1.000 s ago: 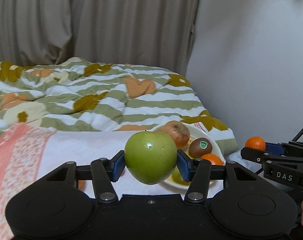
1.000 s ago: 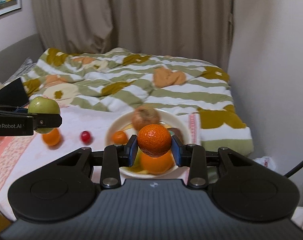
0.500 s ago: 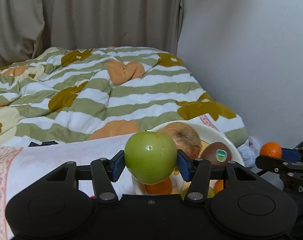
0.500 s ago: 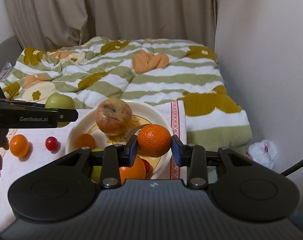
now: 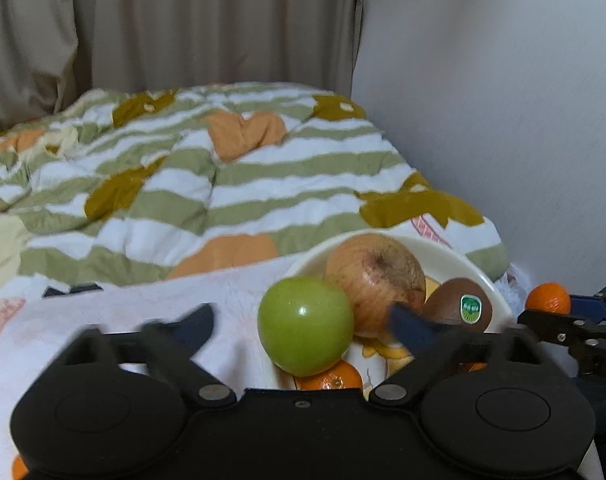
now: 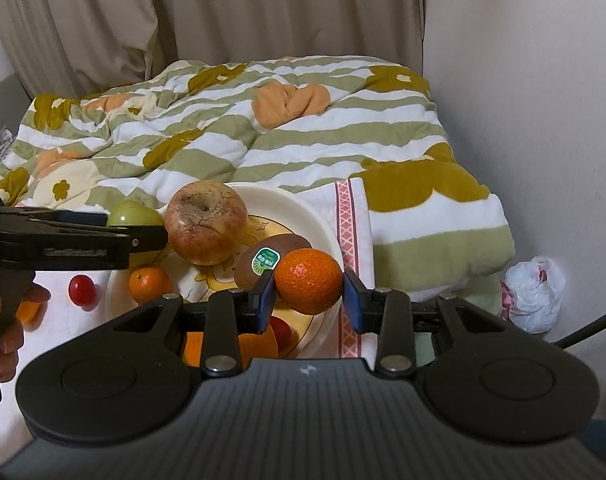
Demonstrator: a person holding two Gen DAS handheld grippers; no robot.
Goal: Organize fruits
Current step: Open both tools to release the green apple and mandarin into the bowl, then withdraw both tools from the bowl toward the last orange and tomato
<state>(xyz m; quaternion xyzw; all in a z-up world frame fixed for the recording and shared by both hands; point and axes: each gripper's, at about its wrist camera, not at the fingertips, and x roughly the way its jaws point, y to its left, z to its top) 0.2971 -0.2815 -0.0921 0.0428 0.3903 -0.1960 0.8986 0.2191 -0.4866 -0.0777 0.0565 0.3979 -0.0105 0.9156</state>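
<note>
A white plate (image 6: pixel 303 208) on the bed holds a large brownish apple (image 6: pixel 206 227), a kiwi with a sticker (image 6: pixel 263 260), small oranges (image 6: pixel 149 285) and a red fruit. My left gripper (image 5: pixel 303 322) is open, its fingers blurred and apart from the green apple (image 5: pixel 305 325), which sits over the plate's left edge (image 5: pixel 303 264). My right gripper (image 6: pixel 309 294) has its pads spread slightly wider than the mandarin (image 6: pixel 307 280) between them, above the plate's right side.
A cherry tomato (image 6: pixel 81 289) and an orange (image 6: pixel 27 312) lie on the white cloth left of the plate. A striped quilt (image 6: pixel 263 140) covers the bed behind. The wall is close on the right, with a plastic bag (image 6: pixel 533 292) below.
My left gripper has opened and let go of the green apple at the plate. My right gripper moved lower over the plate and its pads have spread from the mandarin.
</note>
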